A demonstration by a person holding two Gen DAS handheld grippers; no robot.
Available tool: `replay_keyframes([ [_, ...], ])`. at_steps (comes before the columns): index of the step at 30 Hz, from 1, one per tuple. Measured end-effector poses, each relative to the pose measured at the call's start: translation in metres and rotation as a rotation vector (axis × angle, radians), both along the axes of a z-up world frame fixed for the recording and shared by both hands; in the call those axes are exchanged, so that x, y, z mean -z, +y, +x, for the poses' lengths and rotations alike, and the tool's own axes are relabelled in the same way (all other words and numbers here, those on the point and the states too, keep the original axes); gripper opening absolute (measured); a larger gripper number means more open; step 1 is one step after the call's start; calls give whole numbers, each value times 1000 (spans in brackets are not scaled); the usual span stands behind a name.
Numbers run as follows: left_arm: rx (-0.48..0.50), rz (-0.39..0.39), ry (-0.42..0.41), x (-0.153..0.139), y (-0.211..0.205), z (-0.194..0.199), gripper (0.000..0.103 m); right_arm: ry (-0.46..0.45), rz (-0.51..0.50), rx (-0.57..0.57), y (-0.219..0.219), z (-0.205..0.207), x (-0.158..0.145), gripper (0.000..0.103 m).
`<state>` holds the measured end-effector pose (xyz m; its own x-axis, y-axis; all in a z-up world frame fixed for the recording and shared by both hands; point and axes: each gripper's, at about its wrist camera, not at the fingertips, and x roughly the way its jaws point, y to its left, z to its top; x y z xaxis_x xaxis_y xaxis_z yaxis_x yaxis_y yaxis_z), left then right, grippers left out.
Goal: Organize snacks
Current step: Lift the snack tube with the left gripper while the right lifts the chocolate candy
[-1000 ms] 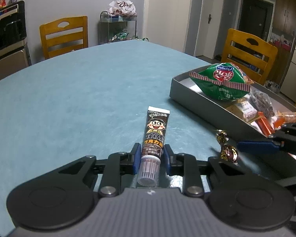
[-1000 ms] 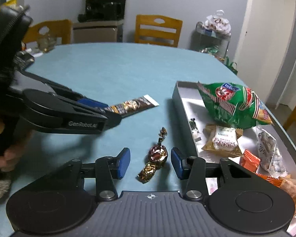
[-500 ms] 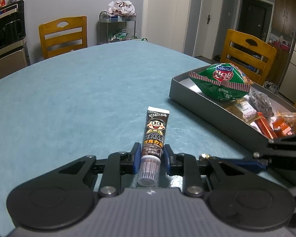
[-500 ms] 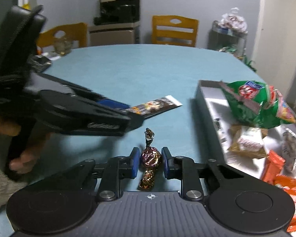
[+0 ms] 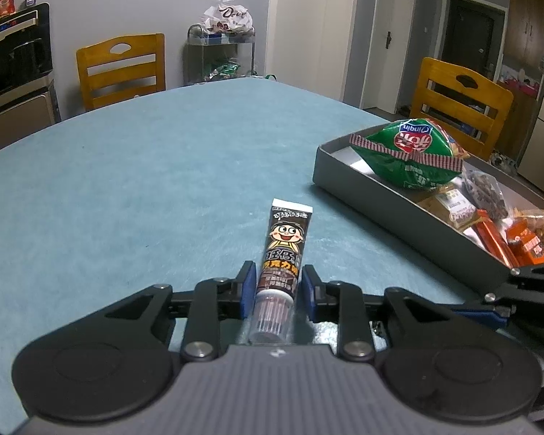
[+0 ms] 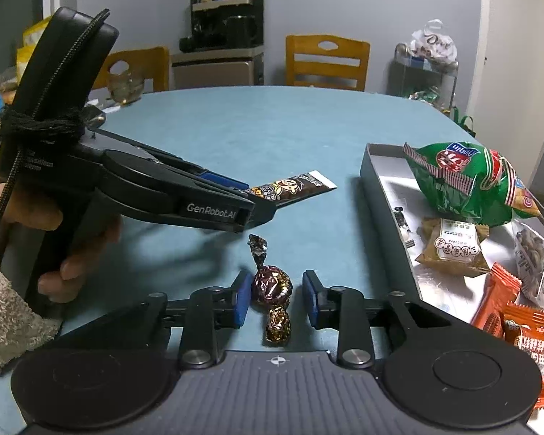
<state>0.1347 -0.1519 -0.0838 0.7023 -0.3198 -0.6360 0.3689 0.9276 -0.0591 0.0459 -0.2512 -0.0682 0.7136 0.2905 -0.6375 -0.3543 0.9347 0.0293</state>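
Observation:
A brown chocolate tube (image 5: 284, 250) with a cartoon face lies between the blue pads of my left gripper (image 5: 277, 286), its tail pointing away across the teal table. The pads still touch it while the jaws begin opening. In the right wrist view the tube (image 6: 293, 190) sticks out of that gripper (image 6: 257, 203). A foil-wrapped candy (image 6: 272, 288) rests on the table between the pads of my right gripper (image 6: 277, 297). Those jaws are opening, with a gap on the candy's right side. The grey tray (image 5: 399, 210) stands to the right.
The tray (image 6: 384, 195) holds a green snack bag (image 6: 464, 181), orange packets (image 6: 526, 326) and several small packs. A person's hand (image 6: 76, 253) grips the left tool. Wooden chairs (image 5: 121, 65), a wire cart (image 5: 221, 54) and a black machine (image 6: 225, 21) stand beyond the table.
My right gripper closed on the foil candy half a second ago and has since spread apart again. The left gripper's pads have eased slightly around the tube, which has not moved.

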Motion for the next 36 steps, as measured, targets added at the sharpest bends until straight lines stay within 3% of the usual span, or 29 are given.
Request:
replay_keyframes([
  [3,1,-2,0,1,-1,1,30,-1,10,4,-1,1,0,33],
  [5,22,-8,3,1,-3,2,49,-2,8,4,-1,0,1,33],
  [7,53,6,2,1,-9,2,60,-4,8,3,-2,-1,1,33],
  [10,61,41,-8,3,-18,1,63,-10,9,3,-2,-2,2,33],
  [15,60,19,-1,3,-16,4,64,-11,6,2,1,-3,2,33],
  [24,20,13,-9,1,-8,3,32,-6,7,-8,-1,-6,1,25],
  [26,23,5,-9,1,-6,3,20,-8,23,-9,-2,-8,-1,25],
  [36,-5,-11,-41,-3,-1,-2,19,-54,64,2,-14,-20,-11,25],
])
